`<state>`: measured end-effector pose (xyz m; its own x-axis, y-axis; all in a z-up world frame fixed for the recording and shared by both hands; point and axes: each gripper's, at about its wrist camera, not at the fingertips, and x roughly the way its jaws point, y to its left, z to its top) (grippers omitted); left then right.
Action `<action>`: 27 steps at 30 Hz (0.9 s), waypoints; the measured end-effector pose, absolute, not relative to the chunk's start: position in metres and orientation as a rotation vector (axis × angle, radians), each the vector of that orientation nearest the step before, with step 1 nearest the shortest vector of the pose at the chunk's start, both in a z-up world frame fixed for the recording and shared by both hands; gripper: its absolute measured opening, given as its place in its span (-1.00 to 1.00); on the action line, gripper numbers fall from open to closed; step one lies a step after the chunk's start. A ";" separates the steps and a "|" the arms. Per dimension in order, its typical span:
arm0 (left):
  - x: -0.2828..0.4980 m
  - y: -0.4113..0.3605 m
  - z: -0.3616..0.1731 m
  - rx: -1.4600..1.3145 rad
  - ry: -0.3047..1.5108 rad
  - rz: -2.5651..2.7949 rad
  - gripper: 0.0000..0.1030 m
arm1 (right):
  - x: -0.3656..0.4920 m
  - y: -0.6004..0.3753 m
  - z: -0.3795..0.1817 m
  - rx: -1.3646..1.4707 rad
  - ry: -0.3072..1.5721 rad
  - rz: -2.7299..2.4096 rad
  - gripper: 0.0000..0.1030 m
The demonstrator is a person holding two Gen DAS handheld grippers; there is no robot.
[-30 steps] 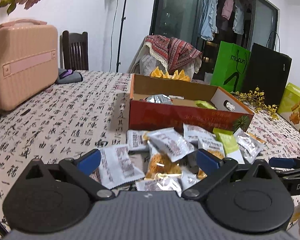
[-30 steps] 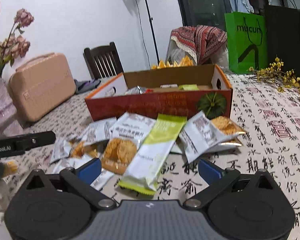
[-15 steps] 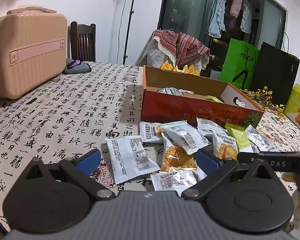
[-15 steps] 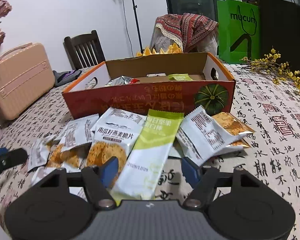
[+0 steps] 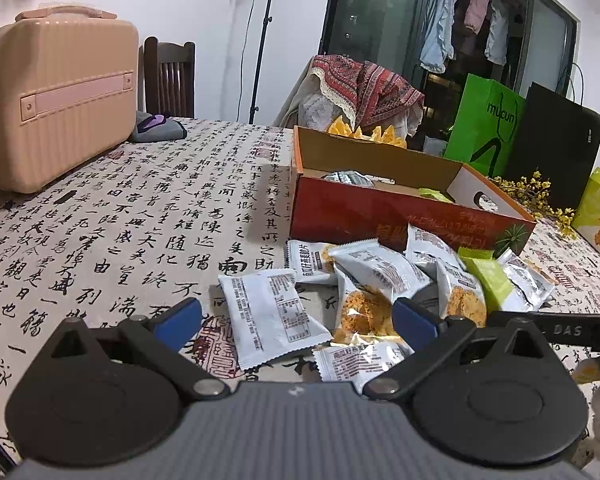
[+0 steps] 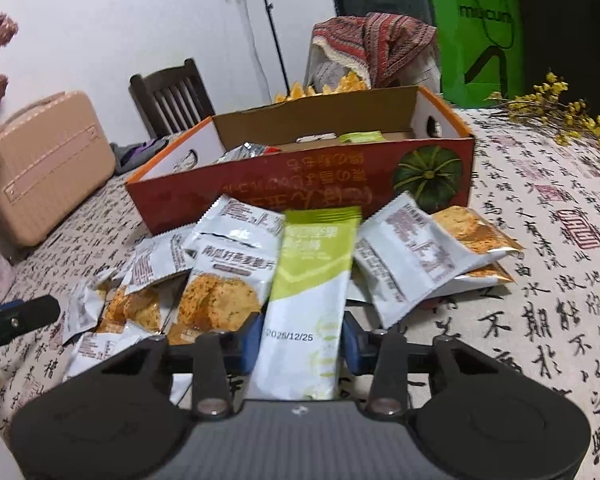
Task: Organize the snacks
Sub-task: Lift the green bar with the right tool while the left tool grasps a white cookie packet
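Several white and orange snack packets (image 5: 272, 320) (image 6: 224, 280) lie in a heap on the table in front of an open red cardboard box (image 5: 380, 212) (image 6: 300, 188) that holds a few packets. My right gripper (image 6: 302, 346) is shut on the near end of a long green and white packet (image 6: 312, 276), which also shows in the left wrist view (image 5: 490, 280). My left gripper (image 5: 296, 322) is open and empty, low over the near edge of the heap, with a white packet between its fingers' lines.
A pink case (image 5: 60, 100) stands at the left on the calligraphy tablecloth (image 5: 120, 220). A wooden chair (image 5: 170, 76), a green bag (image 5: 486, 124), a black bag (image 5: 552, 148), yellow flowers (image 6: 560, 112) and a yellow-green box (image 5: 598, 212) lie beyond.
My right gripper has moved forward and closed its fingers on the green packet's near end. My left gripper has drawn back a little and stayed open.
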<state>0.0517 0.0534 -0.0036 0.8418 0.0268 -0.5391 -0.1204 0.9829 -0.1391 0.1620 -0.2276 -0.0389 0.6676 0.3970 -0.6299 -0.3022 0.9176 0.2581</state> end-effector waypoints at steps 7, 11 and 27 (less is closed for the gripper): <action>0.056 0.055 -0.004 -0.161 0.580 0.106 1.00 | 0.146 -0.243 -0.025 0.161 0.634 0.390 -0.27; 0.064 0.060 -0.005 -0.155 0.610 0.137 1.00 | 0.139 -0.249 -0.017 0.158 0.581 0.381 -0.27; 0.115 0.069 -0.030 -0.138 0.774 0.260 0.96 | 0.135 -0.265 -0.015 0.177 0.549 0.353 -0.27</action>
<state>0.1146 0.0690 -0.0305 0.6854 0.1809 -0.7053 -0.2821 0.9590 -0.0281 0.1349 -0.2648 -0.0151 0.7948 0.3739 -0.4780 -0.2802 0.9248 0.2576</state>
